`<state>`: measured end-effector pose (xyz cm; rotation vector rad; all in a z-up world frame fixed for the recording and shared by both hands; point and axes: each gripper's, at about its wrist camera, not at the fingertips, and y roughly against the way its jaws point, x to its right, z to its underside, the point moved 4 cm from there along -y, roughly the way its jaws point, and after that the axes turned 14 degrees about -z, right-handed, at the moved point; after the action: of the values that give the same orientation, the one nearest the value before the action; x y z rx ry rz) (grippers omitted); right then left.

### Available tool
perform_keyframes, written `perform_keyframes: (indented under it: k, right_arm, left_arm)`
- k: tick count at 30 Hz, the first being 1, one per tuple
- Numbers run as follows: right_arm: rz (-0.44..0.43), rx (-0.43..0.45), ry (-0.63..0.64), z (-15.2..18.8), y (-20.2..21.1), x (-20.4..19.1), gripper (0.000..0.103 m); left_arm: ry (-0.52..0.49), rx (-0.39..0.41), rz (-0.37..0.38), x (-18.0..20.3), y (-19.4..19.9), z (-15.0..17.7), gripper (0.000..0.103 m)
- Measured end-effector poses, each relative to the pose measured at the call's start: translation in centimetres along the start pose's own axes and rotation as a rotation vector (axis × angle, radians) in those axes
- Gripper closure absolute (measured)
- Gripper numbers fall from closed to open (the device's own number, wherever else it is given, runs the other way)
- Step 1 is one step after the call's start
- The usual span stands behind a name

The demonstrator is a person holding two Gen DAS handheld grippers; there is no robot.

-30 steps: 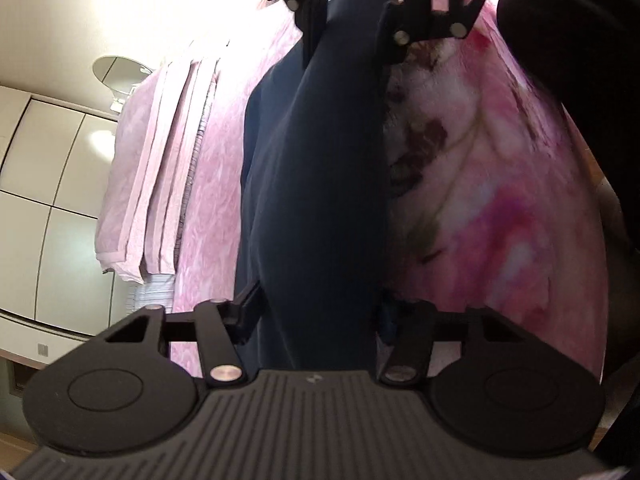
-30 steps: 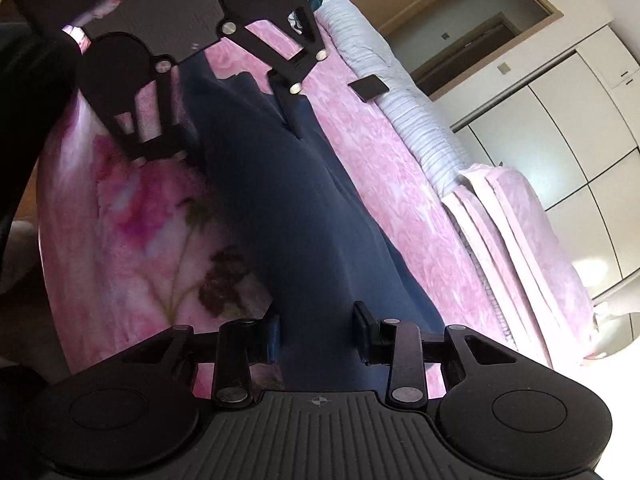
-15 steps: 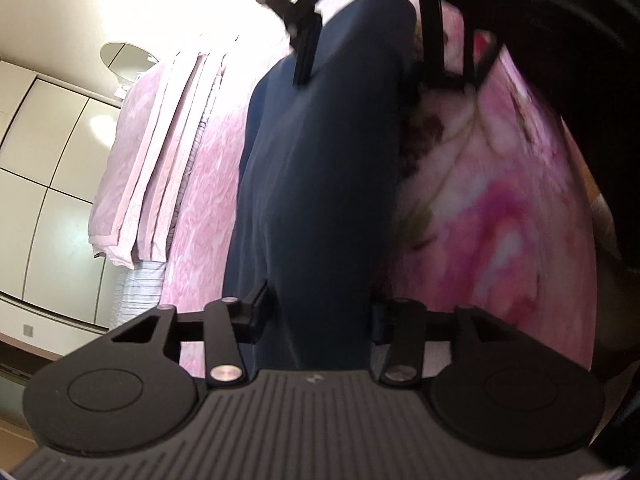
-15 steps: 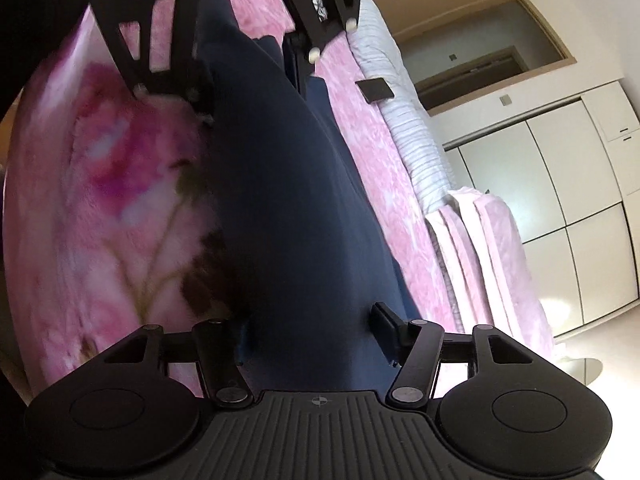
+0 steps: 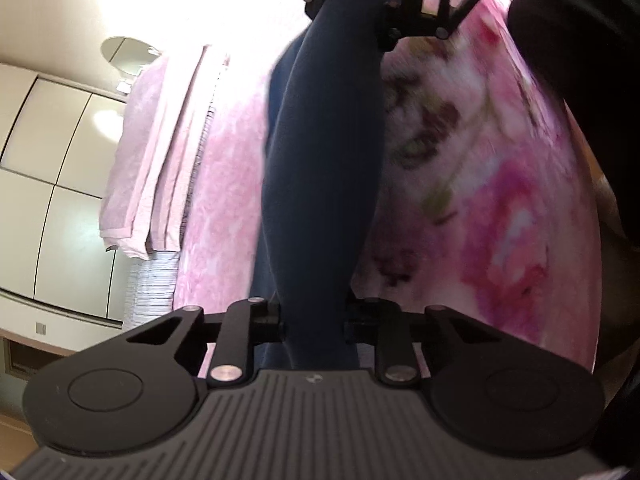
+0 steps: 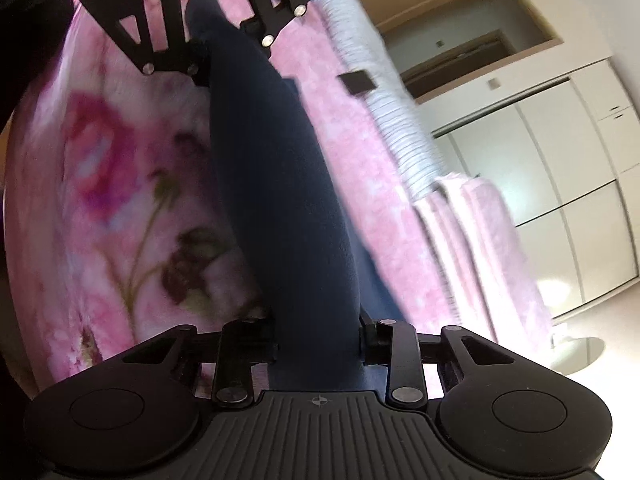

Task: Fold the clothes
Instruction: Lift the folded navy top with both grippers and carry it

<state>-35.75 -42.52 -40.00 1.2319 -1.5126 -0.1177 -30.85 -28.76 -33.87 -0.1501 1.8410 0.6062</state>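
A dark navy garment (image 5: pixel 320 160) hangs stretched in a long roll between my two grippers, above a pink floral bed. In the left wrist view my left gripper (image 5: pixel 314 320) has its jaws closing, and its pads pinch the near end of the cloth. My right gripper (image 5: pixel 352 12) shows at the top of that view, on the far end. The right wrist view mirrors this: my right gripper (image 6: pixel 318 344) is closing with the navy garment (image 6: pixel 276 180) filling its gap. My left gripper (image 6: pixel 222 40) clamps the other end at the top.
A pink floral blanket (image 5: pixel 480 160) covers the bed beneath. A folded pale pink quilt (image 6: pixel 480 240) lies at the bed's far side, with a small dark flat object (image 6: pixel 357 82) on the cover. White wardrobe doors (image 6: pixel 560 160) stand beyond. A person's dark sleeve (image 5: pixel 580 60) is at the right.
Both grippers' jaws have narrowed on the garment; the right one widened briefly half a second ago, then came in again. The cloth between them is bunched into a tighter roll.
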Motion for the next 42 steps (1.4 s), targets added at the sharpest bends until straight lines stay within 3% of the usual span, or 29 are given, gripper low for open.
perform_keyframes:
  k: [7,14,19,26,32,37,42]
  right_arm:
    - [0.017,-0.017,-0.017,-0.2,3.7,-0.4,0.073]
    - [0.073,-0.023,-0.012,0.4,6.8,1.2,0.073]
    - [0.128,0.004,-0.023,1.5,7.4,4.8,0.073]
    - [0.161,0.041,-0.048,3.3,4.7,11.3,0.073]
    - [0.056,-0.007,-0.102,3.4,5.7,16.7,0.074]
    - [-0.044,-0.057,-0.162,3.4,12.1,21.6,0.074]
    - [-0.079,-0.102,-0.226,4.7,20.0,26.8,0.074]
  left_arm:
    - [0.005,0.053,0.000,-0.5,3.7,-1.3,0.083]
    - [0.024,0.112,-0.040,-3.4,3.5,-3.3,0.082]
    - [0.034,0.143,-0.081,-6.6,0.3,-4.9,0.083]
    - [0.037,0.192,-0.080,-10.6,-6.3,-6.7,0.083]
    - [0.037,0.161,0.046,-14.8,-7.7,-9.6,0.083]
    - [0.018,0.162,0.182,-20.6,-5.0,-14.6,0.083]
    - [0.022,0.197,0.251,-26.8,-2.7,-21.4,0.083]
